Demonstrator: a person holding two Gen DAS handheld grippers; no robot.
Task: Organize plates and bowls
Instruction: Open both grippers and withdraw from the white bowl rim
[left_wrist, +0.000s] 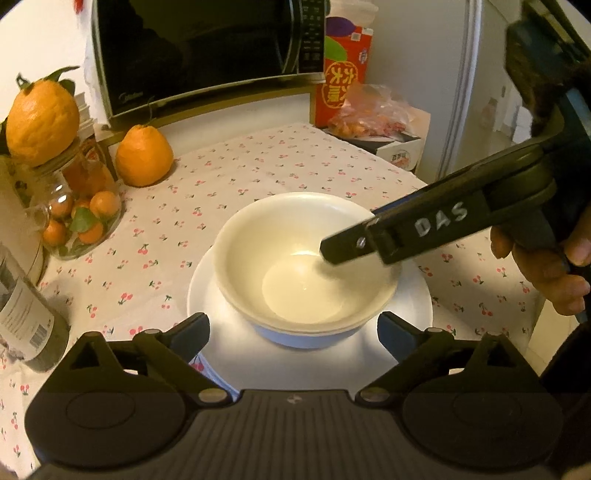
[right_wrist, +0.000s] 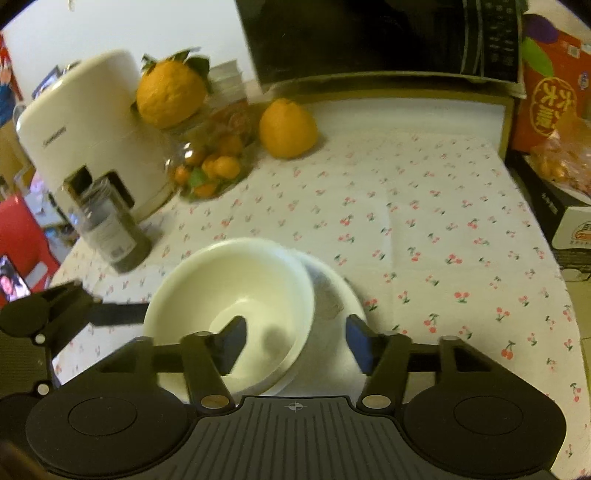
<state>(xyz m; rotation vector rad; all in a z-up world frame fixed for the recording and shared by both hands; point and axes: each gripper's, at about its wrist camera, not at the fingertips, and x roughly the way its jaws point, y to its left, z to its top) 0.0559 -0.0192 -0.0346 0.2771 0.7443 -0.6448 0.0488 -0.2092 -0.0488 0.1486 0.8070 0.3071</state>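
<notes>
White bowl (left_wrist: 295, 258) nested in a second bowl on a plate (left_wrist: 406, 314), just ahead of left gripper (left_wrist: 293, 332), jaws wide, empty. Right gripper (right_wrist: 295, 343) half-spread astride the rim, pads clear. Beyond, cherry-print tablecloth (left_wrist: 258, 166), oranges.

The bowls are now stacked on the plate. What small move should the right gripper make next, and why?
Probably lift the right gripper straight up and back. Its jaws stand open across the top bowl's rim, not pressing it, and the bowls sit nested on the plate.
</notes>
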